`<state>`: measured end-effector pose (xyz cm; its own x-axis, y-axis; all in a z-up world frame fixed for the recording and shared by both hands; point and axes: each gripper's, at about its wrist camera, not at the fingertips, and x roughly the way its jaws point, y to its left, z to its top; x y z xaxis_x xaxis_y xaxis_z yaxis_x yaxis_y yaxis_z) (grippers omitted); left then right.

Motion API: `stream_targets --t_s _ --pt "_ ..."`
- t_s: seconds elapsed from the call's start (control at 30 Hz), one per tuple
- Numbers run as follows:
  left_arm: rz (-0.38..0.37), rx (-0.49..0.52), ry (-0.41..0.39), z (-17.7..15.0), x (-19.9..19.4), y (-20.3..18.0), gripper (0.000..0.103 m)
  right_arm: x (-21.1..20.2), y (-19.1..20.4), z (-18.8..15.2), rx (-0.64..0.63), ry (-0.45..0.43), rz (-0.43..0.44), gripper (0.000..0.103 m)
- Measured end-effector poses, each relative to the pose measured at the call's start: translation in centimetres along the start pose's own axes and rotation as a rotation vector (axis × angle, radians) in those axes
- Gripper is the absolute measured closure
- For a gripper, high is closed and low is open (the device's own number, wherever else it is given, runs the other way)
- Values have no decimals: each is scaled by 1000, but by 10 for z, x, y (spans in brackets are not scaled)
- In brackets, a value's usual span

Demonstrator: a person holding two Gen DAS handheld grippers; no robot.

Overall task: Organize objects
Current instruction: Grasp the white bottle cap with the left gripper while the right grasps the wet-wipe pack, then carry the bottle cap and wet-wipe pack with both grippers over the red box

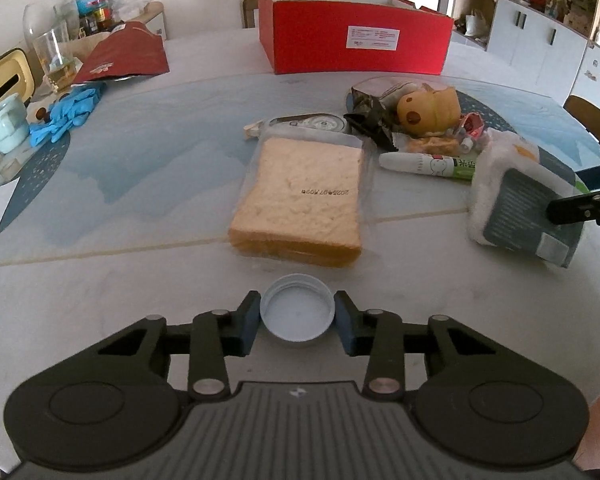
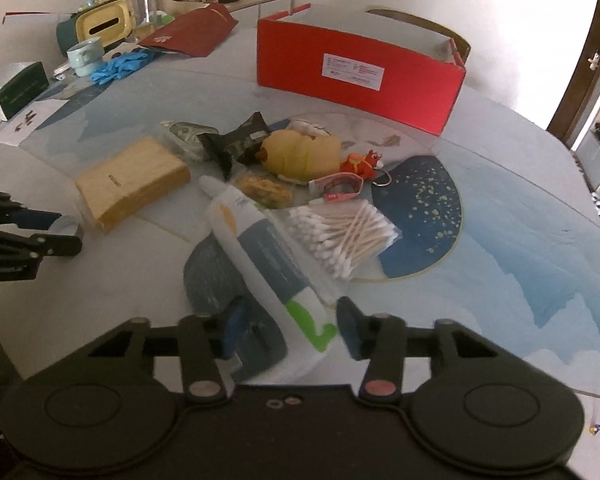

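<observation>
My left gripper [image 1: 298, 322] is shut on a white plastic lid [image 1: 298, 311], held just above the near table edge. Bagged bread [image 1: 300, 200] lies straight ahead of it. My right gripper [image 2: 288, 318] has its jaws around the lower end of a white, grey and green pouch [image 2: 260, 248] and grips it; the pouch also shows at the right in the left wrist view [image 1: 520, 200]. An open red box [image 1: 356, 36] stands at the far side of the table and also shows in the right wrist view [image 2: 360, 68].
A pile lies mid-table: yellow plush toy [image 2: 300, 152], dark wrapper [image 2: 236, 140], cotton swabs [image 2: 340, 236], red figurine [image 2: 364, 164], white tube [image 1: 428, 164], tape roll [image 1: 312, 122]. Blue gloves [image 1: 66, 114], a mug [image 1: 4, 124], glasses and a red bag [image 1: 128, 52] crowd the far left.
</observation>
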<state>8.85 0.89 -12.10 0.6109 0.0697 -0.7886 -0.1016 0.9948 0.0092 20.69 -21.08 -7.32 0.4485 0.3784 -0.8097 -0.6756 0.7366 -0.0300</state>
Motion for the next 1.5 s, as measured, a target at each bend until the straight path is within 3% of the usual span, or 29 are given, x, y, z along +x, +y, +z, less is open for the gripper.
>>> stream_targets --t_s 0.07,0.27,0.83,1.5 --pt "0 -3 2 1 0 -1 65 -1 -2 0 3 10 25 80" --pt "19 -21 10 2 -1 -3 65 -12 -4 1 -39 -5 107 91" --pt "53 -68 -67 31 -36 -16 65 -36 -29 36 -44 -122 191 92" --pt "15 -13 -198 151 -44 -28 65 -54 -117 101 42 -253 79 92"
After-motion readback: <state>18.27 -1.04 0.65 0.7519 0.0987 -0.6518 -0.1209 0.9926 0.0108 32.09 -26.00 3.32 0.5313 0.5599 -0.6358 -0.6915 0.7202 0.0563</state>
